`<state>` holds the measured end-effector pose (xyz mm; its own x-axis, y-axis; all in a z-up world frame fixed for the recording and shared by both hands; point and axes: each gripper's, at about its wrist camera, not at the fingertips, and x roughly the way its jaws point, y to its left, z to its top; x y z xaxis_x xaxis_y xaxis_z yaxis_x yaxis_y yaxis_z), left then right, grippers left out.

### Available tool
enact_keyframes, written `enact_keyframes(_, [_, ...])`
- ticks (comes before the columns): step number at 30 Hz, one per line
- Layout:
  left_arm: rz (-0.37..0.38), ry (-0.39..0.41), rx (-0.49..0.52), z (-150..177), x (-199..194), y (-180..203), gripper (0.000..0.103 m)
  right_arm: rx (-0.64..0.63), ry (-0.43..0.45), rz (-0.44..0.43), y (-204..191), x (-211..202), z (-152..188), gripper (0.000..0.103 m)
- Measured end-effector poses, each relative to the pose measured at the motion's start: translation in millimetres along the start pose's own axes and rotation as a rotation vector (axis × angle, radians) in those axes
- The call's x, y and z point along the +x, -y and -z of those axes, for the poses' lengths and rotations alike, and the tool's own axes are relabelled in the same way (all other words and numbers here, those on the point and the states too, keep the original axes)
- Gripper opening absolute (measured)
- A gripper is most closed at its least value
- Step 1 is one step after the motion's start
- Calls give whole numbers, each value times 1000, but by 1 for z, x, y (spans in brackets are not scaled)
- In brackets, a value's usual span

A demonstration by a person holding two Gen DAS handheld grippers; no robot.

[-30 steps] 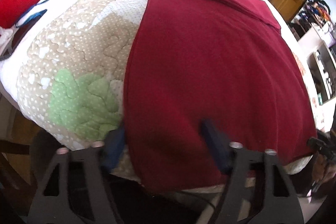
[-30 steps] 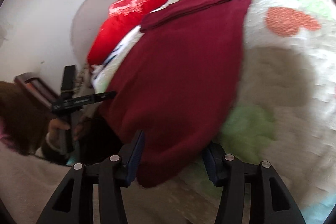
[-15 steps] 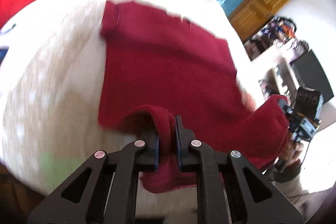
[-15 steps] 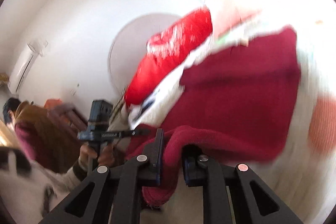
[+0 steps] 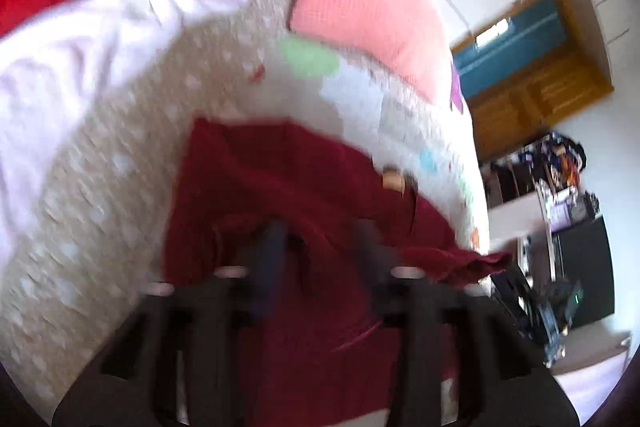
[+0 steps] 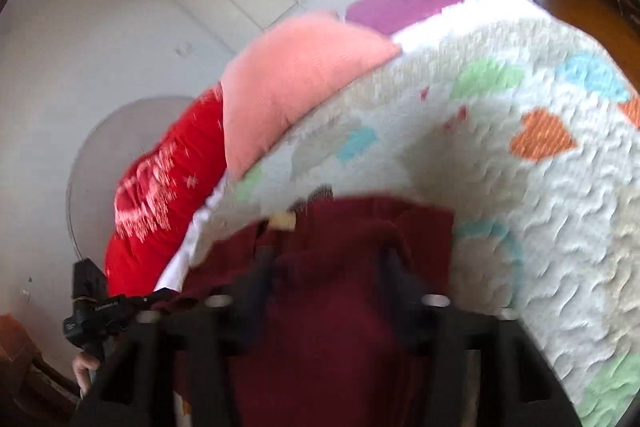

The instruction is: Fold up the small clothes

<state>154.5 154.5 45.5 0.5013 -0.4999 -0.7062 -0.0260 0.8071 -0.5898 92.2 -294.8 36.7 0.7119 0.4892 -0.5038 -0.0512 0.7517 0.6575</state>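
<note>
One fold is laid: both grippers, left and right, are opening off the doubled maroon garment; further folds likely remain.

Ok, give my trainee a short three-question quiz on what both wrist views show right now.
1. True or false: the dark red garment lies flat and fully spread on the quilt.
2. Which is nearest the pink pillow? A) red bedding B) a laundry basket C) a chair
3. Fill in: the left gripper and right gripper each have their jaws ____.

Key:
1. False; it is folded over on itself, bunched near the fingers.
2. A.
3. Opening, with the garment's cloth lying between them.
</note>
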Motion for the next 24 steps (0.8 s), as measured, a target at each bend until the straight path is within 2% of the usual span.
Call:
enact_keyframes(1, [6,53,5,-1,-11,1,70,-22,31,-18,-4,-11,0,59])
enact_keyframes(3, [16,94,23,-4,-22,2,71,-60,58,-22,-8,-26,0,61])
enact_keyframes(5, [11,83,59,-2,-24,8,71,-128,45,-3,-18,-33,4,60])
enact_keyframes(7, [2,84,72,0,-15,16,71,-215,1,21,-36,-23,12,60])
enact_keyframes(11, [-69,40,116,5,20,29,71,-346,-54,132,-48,7,16,46])
enact_keyframes(12, [-95,35,125,5,29,32,71,-346,-67,174,-50,21,14,43])
enact_keyframes(14, [-185,39,138,6,49,31,71,-323,-66,221,-45,36,9,39])
enact_keyframes(16, [-283,48,140,4,69,23,71,-292,-68,306,-33,60,3,37])
enact_keyframes(18, [-338,30,132,0,87,12,71,-239,-115,352,-15,86,-2,35])
enact_keyframes(21, [-357,75,161,0,93,8,71,-219,-128,375,-7,106,-5,36])
enact_keyframes(24, [-370,82,186,4,90,12,71,-232,-128,367,-9,103,-7,36])
